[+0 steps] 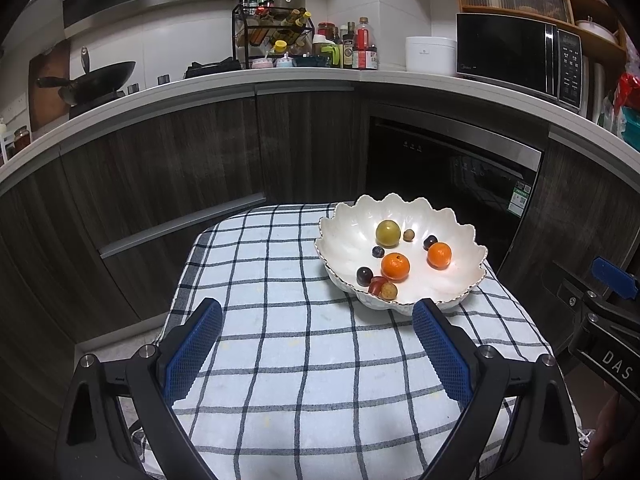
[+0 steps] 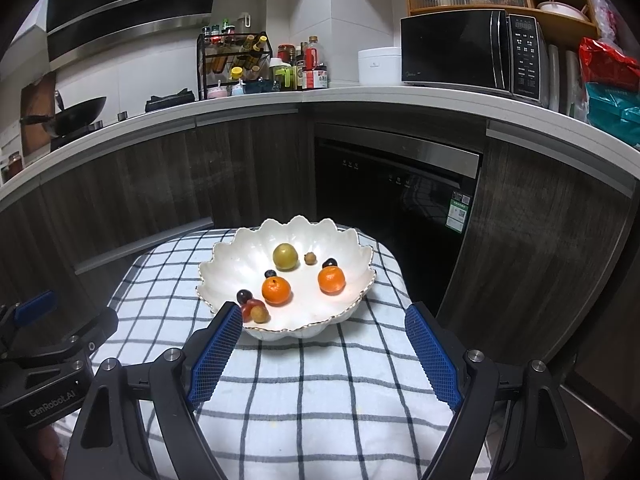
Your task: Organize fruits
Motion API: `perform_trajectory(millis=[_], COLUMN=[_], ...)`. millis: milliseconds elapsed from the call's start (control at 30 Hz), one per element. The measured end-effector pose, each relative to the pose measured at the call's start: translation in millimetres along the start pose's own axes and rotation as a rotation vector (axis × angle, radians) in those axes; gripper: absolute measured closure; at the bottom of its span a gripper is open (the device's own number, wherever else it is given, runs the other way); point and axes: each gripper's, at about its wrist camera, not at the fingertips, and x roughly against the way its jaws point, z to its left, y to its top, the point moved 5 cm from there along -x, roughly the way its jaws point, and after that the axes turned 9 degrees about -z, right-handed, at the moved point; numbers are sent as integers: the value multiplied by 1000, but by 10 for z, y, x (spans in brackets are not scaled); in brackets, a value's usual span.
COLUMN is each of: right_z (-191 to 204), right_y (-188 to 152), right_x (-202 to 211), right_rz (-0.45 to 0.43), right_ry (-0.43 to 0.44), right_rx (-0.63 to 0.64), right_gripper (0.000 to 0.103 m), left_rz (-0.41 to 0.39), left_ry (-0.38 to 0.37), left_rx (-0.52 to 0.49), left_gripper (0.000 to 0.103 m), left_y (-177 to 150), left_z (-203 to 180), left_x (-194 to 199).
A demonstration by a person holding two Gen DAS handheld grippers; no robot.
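Both grippers hung back from the bowl, and neither had anything in it. Left gripper stood with its jaws spread wide over the checked cloth, blue pads bare. Right gripper was just the same, jaws apart and released, its tips near the bowl's front rim but not gripping it.

All the fruit sat inside the white scalloped bowl, which rested on the cloth toward the far end. One orange lay near the middle, a second orange to its right. Behind them sat a yellow-green round fruit, with a small brown fruit just beside it. A dark grape sat at the back of the second orange, another small dark one touched the first. At the front left, a dark grape, a red fruit and a tan fruit huddled together.
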Motion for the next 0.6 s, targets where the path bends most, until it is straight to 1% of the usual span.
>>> perform_trajectory(millis=[600], right_z=[13], right_y=[-15], right_x=[-4], right_rz=[1], right_ry=[0], right_rx=[0], right_gripper=[19], left_rz=[3], left_ry=[-2], left_rx=[0], left_gripper=[6], left_y=[-5], left_z=[-3], left_x=[2])
